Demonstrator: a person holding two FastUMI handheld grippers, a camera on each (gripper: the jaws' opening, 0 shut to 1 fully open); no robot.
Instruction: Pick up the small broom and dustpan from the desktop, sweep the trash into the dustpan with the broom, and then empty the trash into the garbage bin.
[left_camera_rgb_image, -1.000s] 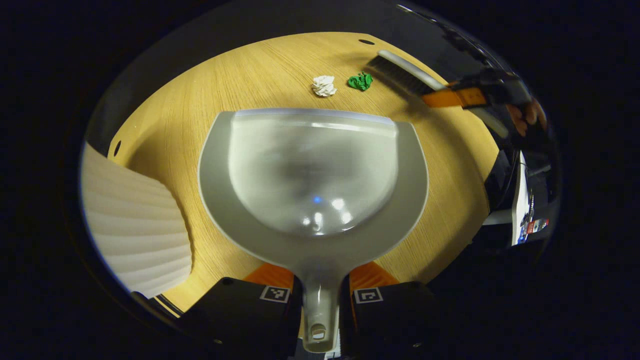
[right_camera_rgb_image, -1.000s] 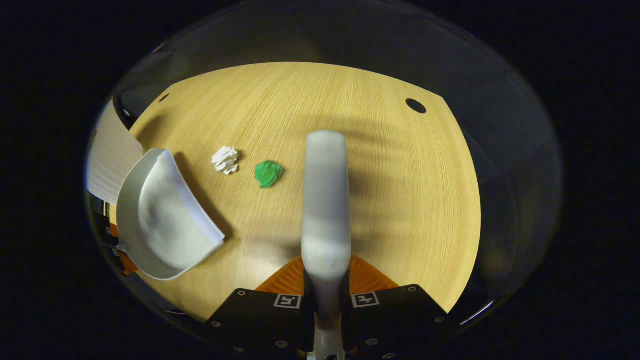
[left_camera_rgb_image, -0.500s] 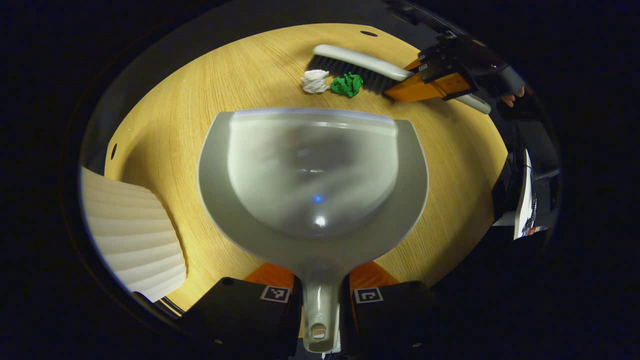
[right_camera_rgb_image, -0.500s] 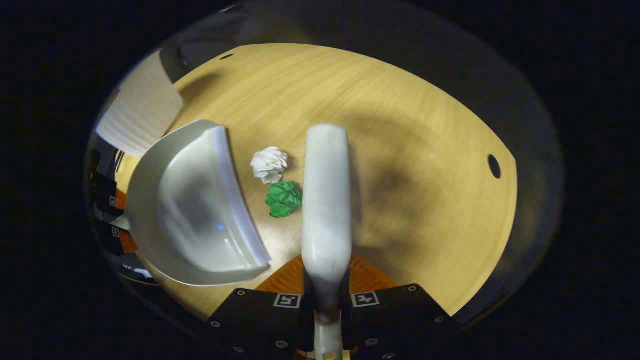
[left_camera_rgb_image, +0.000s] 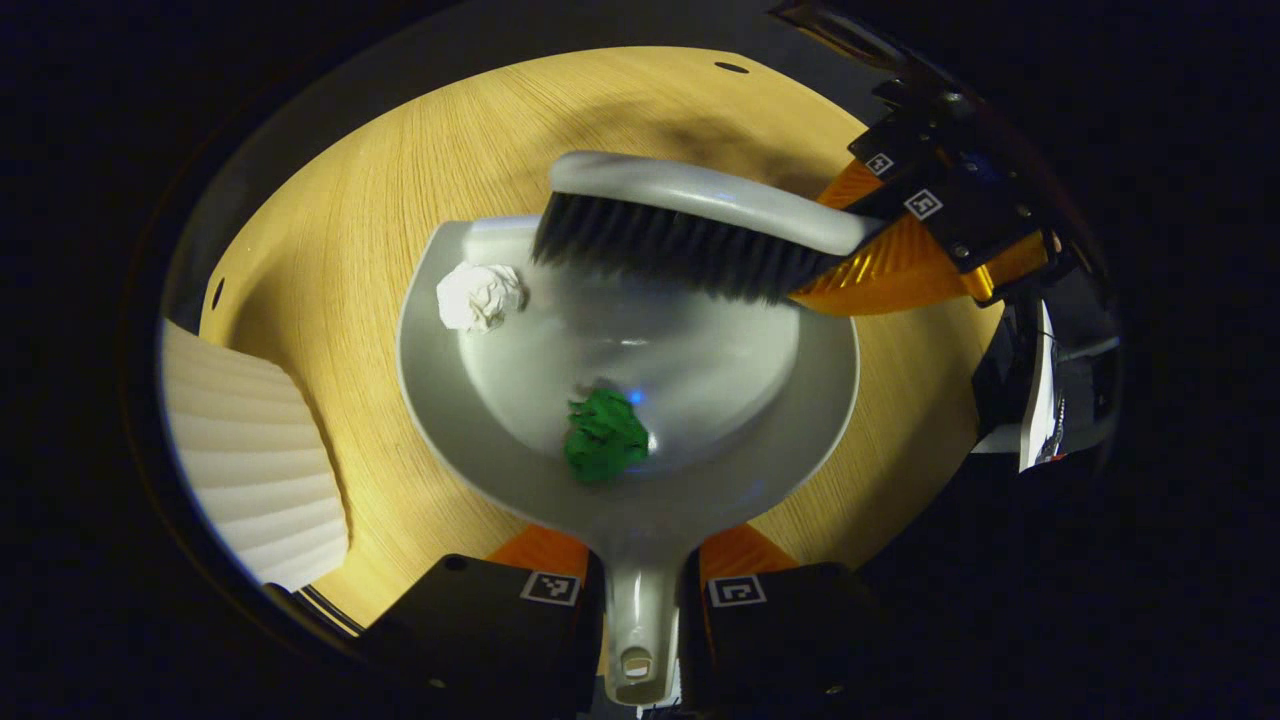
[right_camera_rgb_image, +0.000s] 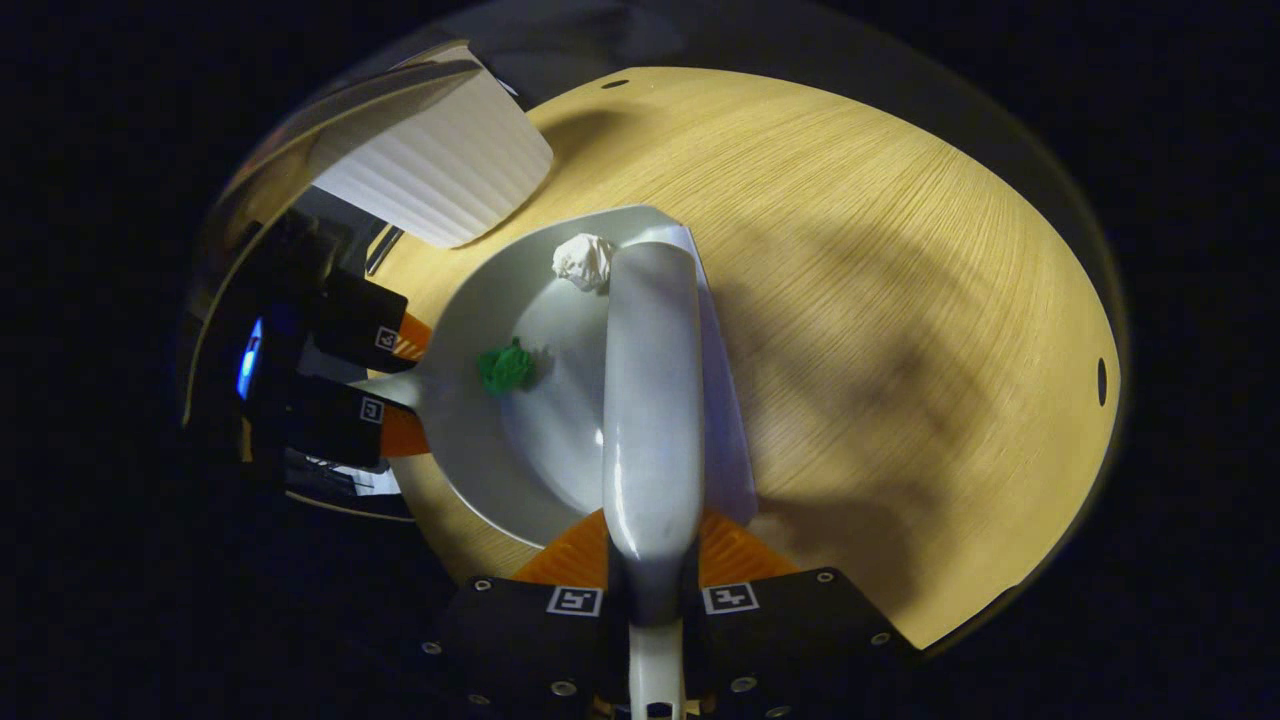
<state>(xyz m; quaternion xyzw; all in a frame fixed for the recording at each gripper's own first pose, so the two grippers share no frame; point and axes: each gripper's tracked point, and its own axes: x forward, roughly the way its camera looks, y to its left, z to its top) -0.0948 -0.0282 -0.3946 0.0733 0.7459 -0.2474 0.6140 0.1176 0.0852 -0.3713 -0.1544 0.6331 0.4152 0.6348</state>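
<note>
Our left tool (left_camera_rgb_image: 640, 600) is clamped on the stem of the grey dustpan (left_camera_rgb_image: 820, 400), both fingers pressing its narrow handle, and the pan lies low and flat on the wooden worktop (left_camera_rgb_image: 330, 260) with its open lip facing away from us. Our right tool (right_camera_rgb_image: 652, 600) is closed the same way on the small broom (right_camera_rgb_image: 650, 400), gripping the pale handle so the head runs straight out ahead. From the left gripper view we see that broom's dark bristles (left_camera_rgb_image: 680, 250) reaching over the pan's front lip, with the right tool behind it at the upper right.

Inside the pan, the green paper wad (left_camera_rgb_image: 605, 437) sits deep near the handle end. The white paper wad (left_camera_rgb_image: 480, 296) rests just inside the lip on the left rim, beside the tip of the bristles; we judge it is in, but barely, and could roll out if the pan tilts forward.

So picking up both tools' loads is done and the sweeping looks essentially finished. What remains is to nudge the white wad deeper, lift the pan tipped back, and carry it to the white ribbed garbage bin (left_camera_rgb_image: 250, 450) standing just beside the worktop's edge, then tip the trash in.
</note>
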